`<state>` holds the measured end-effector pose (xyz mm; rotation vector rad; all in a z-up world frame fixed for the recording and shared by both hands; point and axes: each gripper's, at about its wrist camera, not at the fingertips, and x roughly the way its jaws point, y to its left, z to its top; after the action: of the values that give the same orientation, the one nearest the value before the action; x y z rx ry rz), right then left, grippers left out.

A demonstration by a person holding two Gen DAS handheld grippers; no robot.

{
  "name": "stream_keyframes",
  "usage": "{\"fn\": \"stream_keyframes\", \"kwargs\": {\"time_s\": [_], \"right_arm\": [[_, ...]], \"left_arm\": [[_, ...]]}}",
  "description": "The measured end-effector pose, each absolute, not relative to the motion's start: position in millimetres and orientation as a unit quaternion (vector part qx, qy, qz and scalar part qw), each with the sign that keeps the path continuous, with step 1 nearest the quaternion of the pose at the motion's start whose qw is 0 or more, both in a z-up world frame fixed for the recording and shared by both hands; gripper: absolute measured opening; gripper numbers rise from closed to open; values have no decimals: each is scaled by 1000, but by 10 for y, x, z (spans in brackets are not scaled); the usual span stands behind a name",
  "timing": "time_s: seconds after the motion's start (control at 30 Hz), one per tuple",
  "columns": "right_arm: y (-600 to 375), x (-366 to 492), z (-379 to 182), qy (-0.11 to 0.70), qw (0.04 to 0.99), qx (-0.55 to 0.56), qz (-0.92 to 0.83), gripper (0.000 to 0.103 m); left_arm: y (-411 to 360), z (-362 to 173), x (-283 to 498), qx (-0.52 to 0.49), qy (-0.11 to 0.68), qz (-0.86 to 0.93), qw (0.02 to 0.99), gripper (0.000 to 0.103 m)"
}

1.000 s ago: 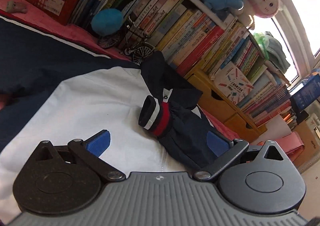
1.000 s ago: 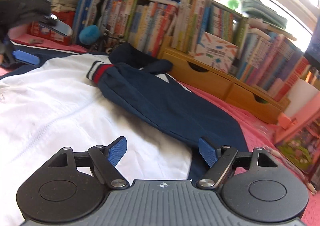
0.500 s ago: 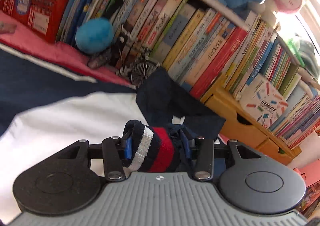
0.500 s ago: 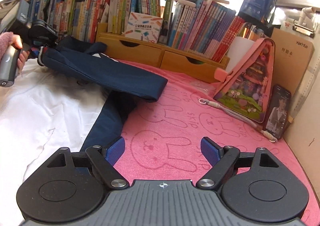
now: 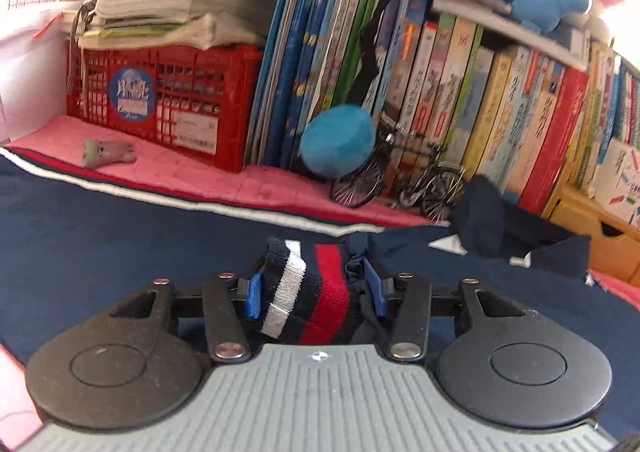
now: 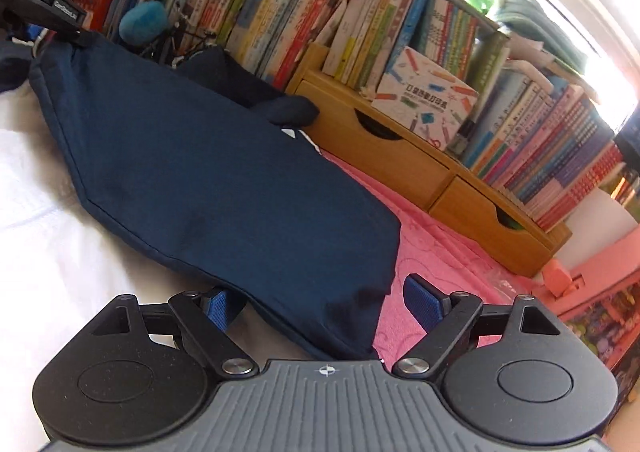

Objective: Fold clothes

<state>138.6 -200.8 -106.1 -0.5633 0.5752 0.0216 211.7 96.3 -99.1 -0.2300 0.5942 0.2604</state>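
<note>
A navy and white jacket lies on the pink bed cover (image 6: 440, 264). Its striped sleeve cuff (image 5: 332, 292), navy with a white and a red band, sits between the blue pads of my left gripper (image 5: 312, 276). The pads touch it on both sides while the jaws ease slightly wider. The cuff hangs over the jacket's navy part (image 5: 100, 252). In the right wrist view the navy sleeve (image 6: 208, 172) stretches from the left tool's black housing (image 6: 48, 8) down to my right gripper (image 6: 316, 292). That gripper is open, with the sleeve's folded end lying loose between its fingers, over the white body (image 6: 48, 252).
A long row of books (image 5: 460, 100) lines the back, with a red crate (image 5: 160, 100), a blue plush ball (image 5: 338, 140) and a small model bicycle (image 5: 400, 180) in front. A wooden drawer unit (image 6: 400, 172) stands at the right, beyond a pink cover strip.
My left gripper closed onto the cuff and carried it left, from over the white body to over the navy part. My right gripper swung right, then came back to the sleeve's folded end.
</note>
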Motion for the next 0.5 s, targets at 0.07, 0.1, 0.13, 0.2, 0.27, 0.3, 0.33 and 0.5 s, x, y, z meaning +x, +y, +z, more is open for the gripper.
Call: {"fn": "stream_keyframes", "kwargs": {"time_s": [0.07, 0.1, 0.13, 0.2, 0.27, 0.3, 0.33, 0.5], "right_arm": [[-1985, 1451, -1143, 267, 911, -315, -21, 84], [-2012, 1463, -1174, 257, 906, -333, -40, 84], [-2096, 1462, -1197, 248, 903, -345, -62, 84], [-2370, 1506, -1227, 253, 899, -343, -101, 85], [-2694, 1595, -1252, 279, 900, -313, -119, 86], [-2842, 1636, -1247, 296, 907, -278, -114, 89], [-2937, 1668, -1221, 304, 915, -242, -112, 92], [-2933, 1578, -945, 335, 927, -163, -34, 86]], "left_arm": [[943, -1037, 2144, -96, 311, 132, 936, 57], [914, -1042, 2159, -84, 315, 134, 936, 58], [885, -1056, 2180, -73, 320, 135, 935, 58], [838, -1088, 2216, -58, 330, 117, 935, 81], [774, -1107, 2246, -40, 337, 102, 935, 87], [740, -1115, 2258, -30, 340, 97, 935, 87], [729, -1118, 2265, -27, 342, 94, 935, 87], [765, -1124, 2276, -37, 342, 93, 934, 87]]}}
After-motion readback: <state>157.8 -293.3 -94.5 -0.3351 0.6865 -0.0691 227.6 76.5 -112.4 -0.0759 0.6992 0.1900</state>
